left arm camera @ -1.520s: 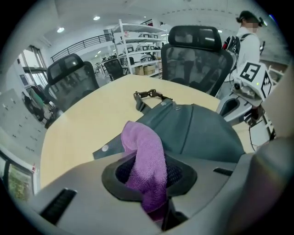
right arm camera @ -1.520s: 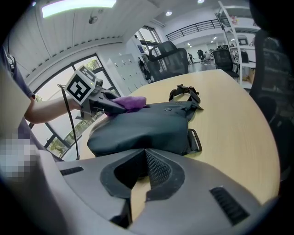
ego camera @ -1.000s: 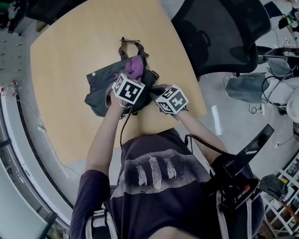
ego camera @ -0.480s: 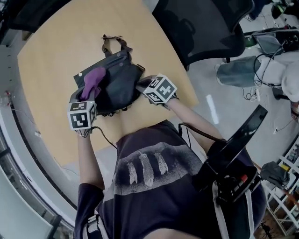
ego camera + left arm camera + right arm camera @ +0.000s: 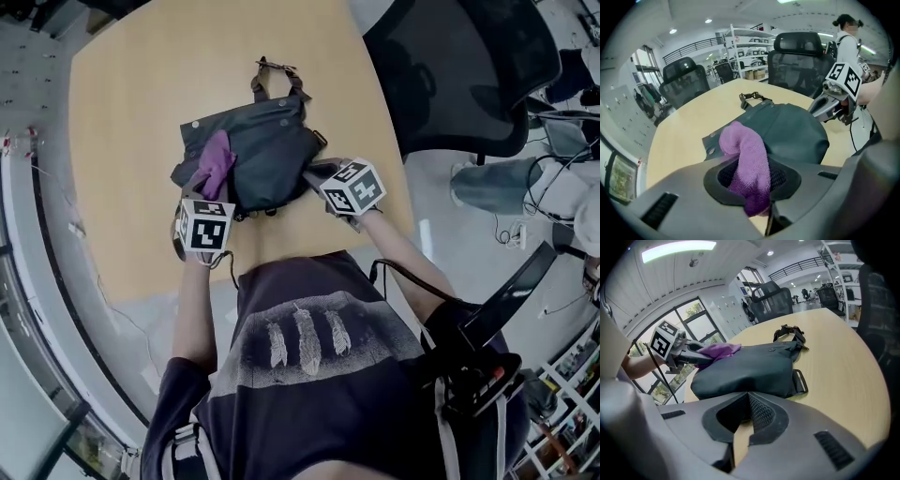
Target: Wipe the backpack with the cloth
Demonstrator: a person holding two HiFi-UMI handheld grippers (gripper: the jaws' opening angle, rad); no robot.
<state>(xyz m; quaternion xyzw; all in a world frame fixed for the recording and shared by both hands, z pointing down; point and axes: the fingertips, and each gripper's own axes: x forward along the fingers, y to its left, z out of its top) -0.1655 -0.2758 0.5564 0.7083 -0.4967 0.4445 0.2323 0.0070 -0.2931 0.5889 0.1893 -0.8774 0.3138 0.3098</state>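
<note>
A dark grey backpack (image 5: 262, 150) lies flat on the light wood table (image 5: 131, 103), its straps (image 5: 274, 80) pointing away from me. My left gripper (image 5: 208, 190) is at the bag's left near corner, shut on a purple cloth (image 5: 217, 161) that rests on the bag's left part. In the left gripper view the cloth (image 5: 749, 164) runs out from between the jaws of that gripper (image 5: 751, 187) onto the backpack (image 5: 792, 133). My right gripper (image 5: 317, 174) sits at the bag's right edge. The jaws of the right gripper (image 5: 749, 399) are closed on the edge of the backpack (image 5: 750, 369).
A black mesh office chair (image 5: 459, 66) stands just past the table's right edge. More chairs (image 5: 797, 56) and shelves (image 5: 750, 51) stand beyond the far edge, and a person (image 5: 846, 35) stands behind them. The table's near edge runs close under both grippers.
My left gripper has swept the cloth from the backpack's middle, beside the right gripper, over to its left side. The right gripper has stayed on the bag's right edge.
</note>
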